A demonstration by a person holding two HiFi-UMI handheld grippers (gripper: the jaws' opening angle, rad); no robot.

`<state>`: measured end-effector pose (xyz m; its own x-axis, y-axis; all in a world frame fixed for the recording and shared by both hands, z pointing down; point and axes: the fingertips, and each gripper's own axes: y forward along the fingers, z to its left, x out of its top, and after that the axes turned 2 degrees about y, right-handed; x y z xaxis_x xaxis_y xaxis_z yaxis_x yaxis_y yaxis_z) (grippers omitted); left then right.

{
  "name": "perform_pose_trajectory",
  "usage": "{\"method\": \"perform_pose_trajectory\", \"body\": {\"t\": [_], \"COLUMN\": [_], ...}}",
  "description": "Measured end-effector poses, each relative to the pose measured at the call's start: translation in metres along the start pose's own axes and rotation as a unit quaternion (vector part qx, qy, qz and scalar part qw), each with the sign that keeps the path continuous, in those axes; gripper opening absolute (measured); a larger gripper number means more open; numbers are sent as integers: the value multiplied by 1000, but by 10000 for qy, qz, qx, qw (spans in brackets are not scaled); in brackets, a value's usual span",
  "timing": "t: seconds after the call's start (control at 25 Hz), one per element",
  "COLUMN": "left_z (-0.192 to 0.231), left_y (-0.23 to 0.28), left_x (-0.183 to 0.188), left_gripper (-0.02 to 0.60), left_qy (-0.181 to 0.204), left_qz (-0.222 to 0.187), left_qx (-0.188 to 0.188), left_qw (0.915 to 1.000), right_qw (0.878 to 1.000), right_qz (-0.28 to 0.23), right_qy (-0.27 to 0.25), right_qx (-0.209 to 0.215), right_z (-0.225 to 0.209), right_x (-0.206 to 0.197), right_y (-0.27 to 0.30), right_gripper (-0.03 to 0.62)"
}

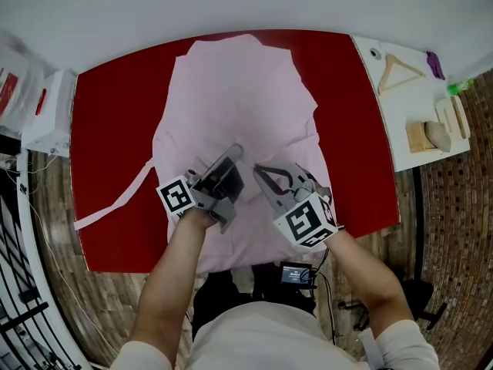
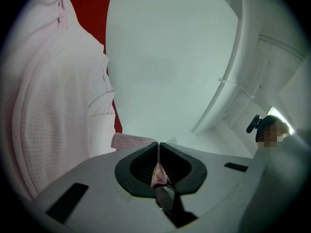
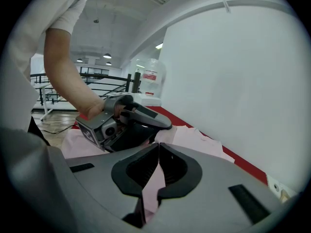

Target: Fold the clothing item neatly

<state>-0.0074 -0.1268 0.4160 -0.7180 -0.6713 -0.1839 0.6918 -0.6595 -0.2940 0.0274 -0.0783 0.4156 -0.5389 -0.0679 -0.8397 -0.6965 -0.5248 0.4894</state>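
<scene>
Item: pink garment [image 1: 239, 91], lying spread on the red table [image 1: 108, 106], its top reaching toward the far edge and its lower hem hanging slightly over the near edge. Left side: a white bag [image 1: 46, 110] is standing off the table's left edge, and a thin pink tie [image 1: 115, 203] is trailing from the garment toward the near-left corner. Centre left: the left gripper [image 2: 158, 149] is hovering over the lower part of the cloth, its jaws pressing together on a small tuck of pink fabric. Centre right: the right gripper [image 3: 158, 152], just beside the left one, is likewise clamping a fold of the same fabric, jaws nearly meeting. Right side: a white side table [image 1: 408, 106] is carrying a wooden hanger [image 1: 400, 72] and small wooden pieces, well apart from the work. Condition notes, as a judgement: both pinches are looking thin, so a quick lift is likely pulling the cloth free. With the two grips sitting so near each other, the outer edges are likely sagging and folding crooked. The loose tie is risking being dragged under or left sticking out. The overhanging hem may be tugging the garment off the near edge.
</scene>
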Motion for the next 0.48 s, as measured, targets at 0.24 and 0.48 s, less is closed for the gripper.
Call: {"method": "perform_pose_trajectory", "body": {"t": [0.24, 0.48], "left_z": [3, 1], "left_y": [-21, -50], "left_x": [3, 11], "left_gripper": [17, 17], "left_qy": [469, 884], "left_qz": [-235, -793], "left_qx": [400, 927], "left_qw": [9978, 9886], "right_qw": [9988, 9952], "right_qz": [451, 932], "right_qy": [-164, -285], "right_qx": [81, 68], "right_z": [13, 21], "right_x": [-24, -63], "right_y": [16, 27], "right_gripper": [23, 146]}}
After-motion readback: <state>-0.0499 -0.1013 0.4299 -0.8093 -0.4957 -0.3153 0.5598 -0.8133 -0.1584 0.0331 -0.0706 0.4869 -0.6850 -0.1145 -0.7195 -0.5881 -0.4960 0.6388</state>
